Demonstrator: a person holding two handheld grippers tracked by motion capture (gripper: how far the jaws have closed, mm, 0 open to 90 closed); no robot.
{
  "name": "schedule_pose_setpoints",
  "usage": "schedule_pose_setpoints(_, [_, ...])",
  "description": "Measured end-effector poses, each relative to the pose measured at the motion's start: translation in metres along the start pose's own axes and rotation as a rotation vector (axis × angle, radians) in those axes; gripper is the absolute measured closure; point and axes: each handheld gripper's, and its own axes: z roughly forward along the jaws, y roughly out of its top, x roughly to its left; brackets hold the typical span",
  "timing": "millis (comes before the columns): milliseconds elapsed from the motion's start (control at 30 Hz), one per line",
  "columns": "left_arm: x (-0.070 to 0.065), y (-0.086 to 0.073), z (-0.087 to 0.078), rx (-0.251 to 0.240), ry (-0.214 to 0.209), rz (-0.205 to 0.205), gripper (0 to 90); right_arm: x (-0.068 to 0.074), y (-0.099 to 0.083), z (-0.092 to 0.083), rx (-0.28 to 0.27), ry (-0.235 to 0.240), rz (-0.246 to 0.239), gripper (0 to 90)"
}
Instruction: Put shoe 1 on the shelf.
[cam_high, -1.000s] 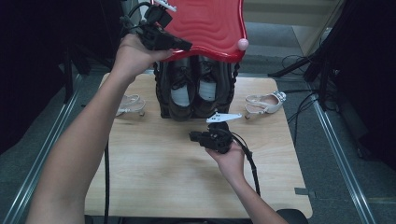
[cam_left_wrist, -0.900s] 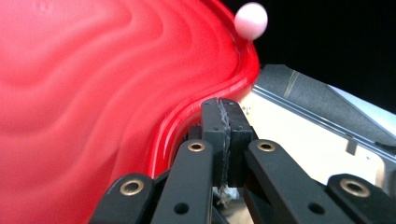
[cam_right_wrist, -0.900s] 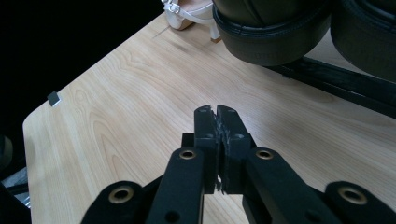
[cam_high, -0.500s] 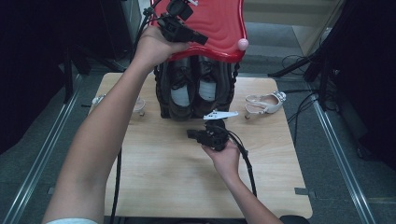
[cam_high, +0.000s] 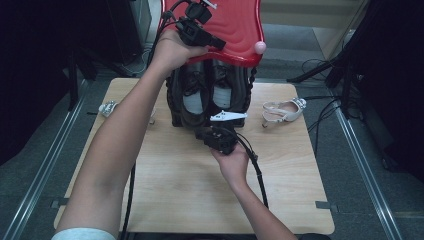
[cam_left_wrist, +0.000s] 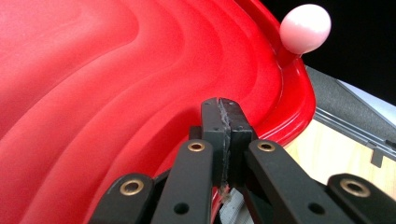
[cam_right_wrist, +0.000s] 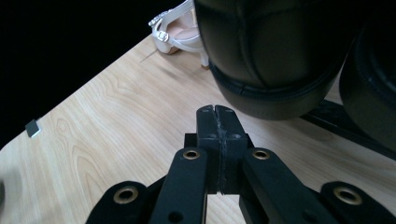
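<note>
Your left gripper (cam_high: 212, 42) is up on the red lid (cam_high: 235, 27), and its jaws are pressed together with nothing between them. The pink knob (cam_left_wrist: 306, 28) sits at the lid's edge, a bit past the jaws. Black shoes (cam_high: 207, 95) stand in the rack under the lid. Your right gripper (cam_right_wrist: 217, 114) is low, just in front of a shoe's toe (cam_right_wrist: 275, 56). Its jaws are pressed together too, empty. A white sandal (cam_high: 282, 110) lies beside the rack.

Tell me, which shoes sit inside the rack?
The black pair, toes forward under the red top. The white sandals lie out on the table.
</note>
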Motion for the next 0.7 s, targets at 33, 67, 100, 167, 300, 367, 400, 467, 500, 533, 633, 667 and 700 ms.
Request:
schedule_pose_setpoints(33, [0.001, 0.000, -0.001, 0.002, -0.003, -0.001, 90.0, 0.000, 0.000, 0.000, -0.002, 0.000, 0.001, 90.0])
schedule_pose_setpoints(67, [0.001, 0.000, -0.001, -0.001, -0.004, -0.004, 90.0, -0.001, 0.001, 0.001, -0.009, -0.001, 0.004, 90.0])
schedule_pose_setpoints(100, [0.001, -0.001, -0.001, -0.003, -0.002, -0.001, 90.0, -0.002, 0.002, 0.002, -0.008, 0.002, 0.012, 90.0])
schedule_pose_setpoints(167, [0.001, -0.002, 0.000, -0.013, -0.004, -0.008, 90.0, -0.002, 0.002, 0.004, -0.016, 0.001, 0.020, 90.0])
schedule_pose_setpoints(300, [0.002, -0.002, -0.001, -0.008, -0.008, -0.003, 90.0, -0.003, 0.003, 0.008, -0.044, -0.002, 0.034, 90.0])
schedule_pose_setpoints(367, [0.002, -0.002, -0.001, -0.009, -0.009, -0.003, 90.0, -0.004, 0.004, 0.009, -0.050, -0.005, 0.042, 90.0])
schedule_pose_setpoints(400, [0.002, -0.002, 0.000, -0.003, -0.014, -0.003, 90.0, -0.005, 0.006, 0.009, -0.049, -0.003, 0.042, 90.0])
schedule_pose_setpoints(467, [0.003, -0.002, 0.000, -0.001, -0.020, -0.006, 90.0, -0.005, 0.008, 0.009, -0.041, 0.002, 0.039, 90.0])
schedule_pose_setpoints(500, [0.003, -0.002, 0.000, -0.001, -0.019, -0.006, 90.0, -0.005, 0.008, 0.009, -0.037, -0.006, 0.031, 90.0])
schedule_pose_setpoints(533, [0.003, -0.002, 0.000, -0.004, -0.022, -0.009, 89.9, -0.004, 0.009, 0.009, -0.034, -0.012, 0.026, 90.0])
schedule_pose_setpoints(633, [0.003, -0.002, 0.000, -0.004, -0.019, -0.009, 89.9, -0.004, 0.012, 0.009, -0.018, -0.017, 0.018, 90.0])
schedule_pose_setpoints(667, [0.004, -0.002, 0.000, -0.003, -0.022, -0.012, 90.0, -0.004, 0.013, 0.009, -0.013, -0.013, 0.016, 90.0])
schedule_pose_setpoints(700, [0.004, -0.002, 0.000, -0.006, -0.022, -0.018, 90.0, -0.004, 0.015, 0.009, -0.007, -0.010, 0.015, 90.0])
